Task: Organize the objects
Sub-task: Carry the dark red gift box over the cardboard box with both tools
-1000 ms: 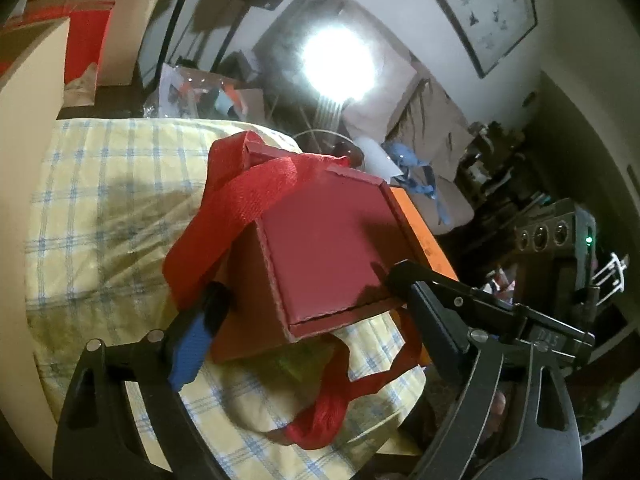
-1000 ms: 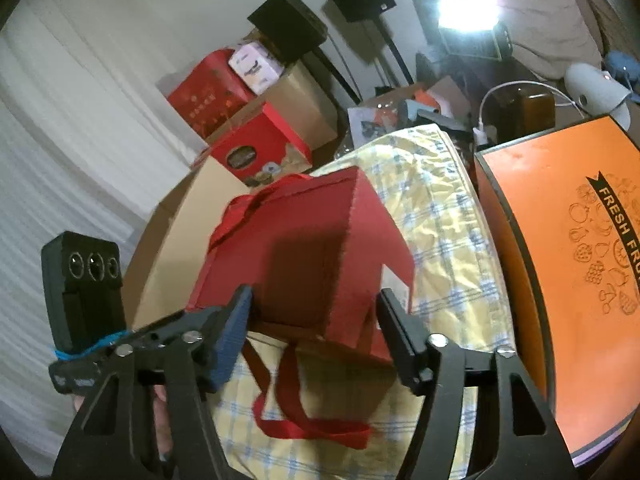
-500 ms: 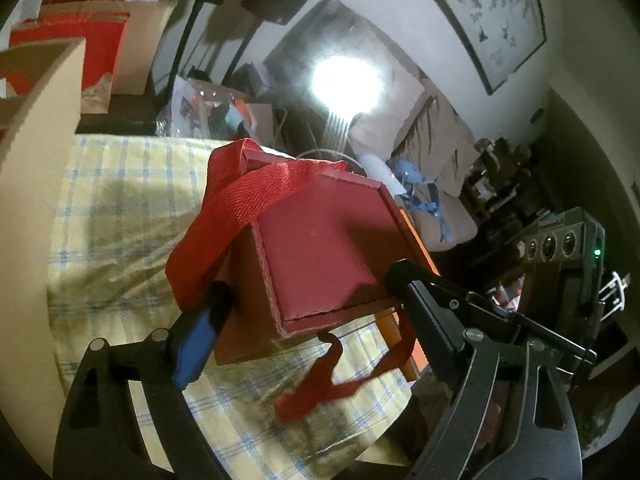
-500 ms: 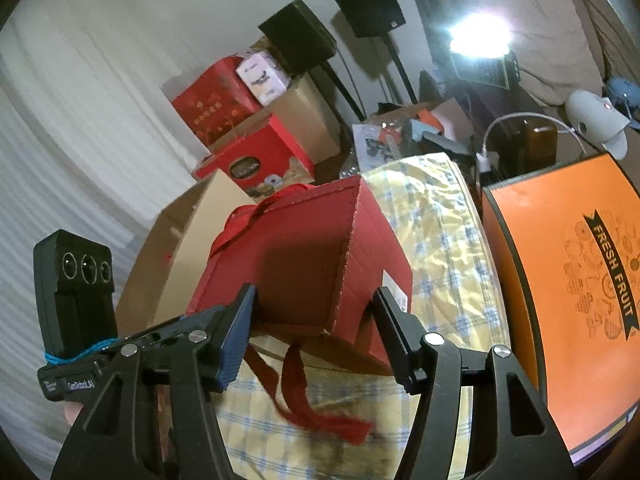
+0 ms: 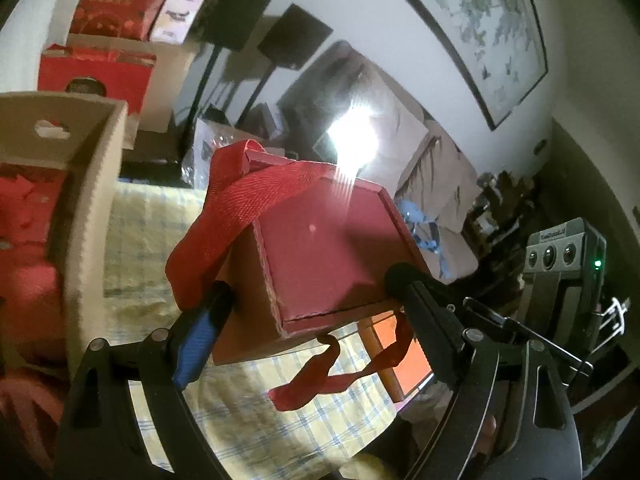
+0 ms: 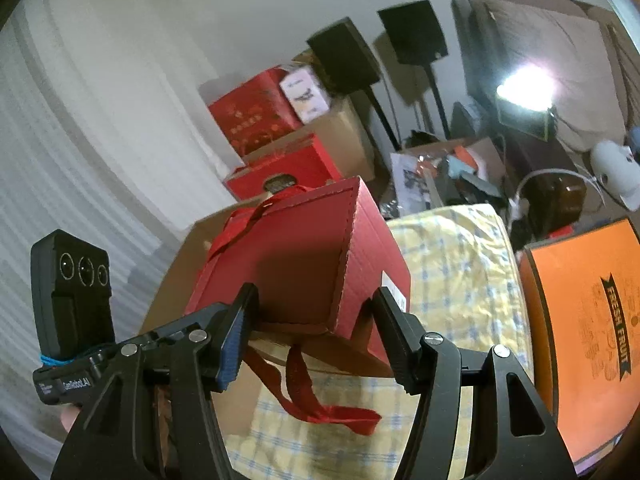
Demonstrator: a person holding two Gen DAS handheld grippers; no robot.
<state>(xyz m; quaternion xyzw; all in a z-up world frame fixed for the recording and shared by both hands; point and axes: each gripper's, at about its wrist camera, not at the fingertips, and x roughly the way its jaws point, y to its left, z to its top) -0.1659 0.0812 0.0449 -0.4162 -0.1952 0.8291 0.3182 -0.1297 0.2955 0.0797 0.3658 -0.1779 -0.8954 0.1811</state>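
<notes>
I have the red box [image 5: 332, 248] clamped from two sides and clear of the checked cloth [image 5: 152, 232]: the left gripper [image 5: 304, 312] has its jaws clenched across one lower corner, and the right gripper [image 6: 316, 332] has its jaws clenched across the opposite one, so each pair is grasping the box. It hangs between the two, tilted, with nothing under it but air and its own red strap [image 5: 248, 208], one loop draped over the top and another [image 6: 320, 396] dangling beneath.

My read is that it is corrugated card, stiff along the folded edges but soft in the middle of a panel, and light enough that the walls are not visibly bowing. I would keep the pads on the corners, where two walls back each other, not on a flat face that could dent. The smooth red finish may slip if one side loosens, and the loose strap could snag on a rim.

Both grippers point downward and forward, facing each other across the box. The open brown carton [image 5: 96, 200] stands just beside it on my left, already holding red things, and the orange box [image 6: 588, 340] lies to the right.
</notes>
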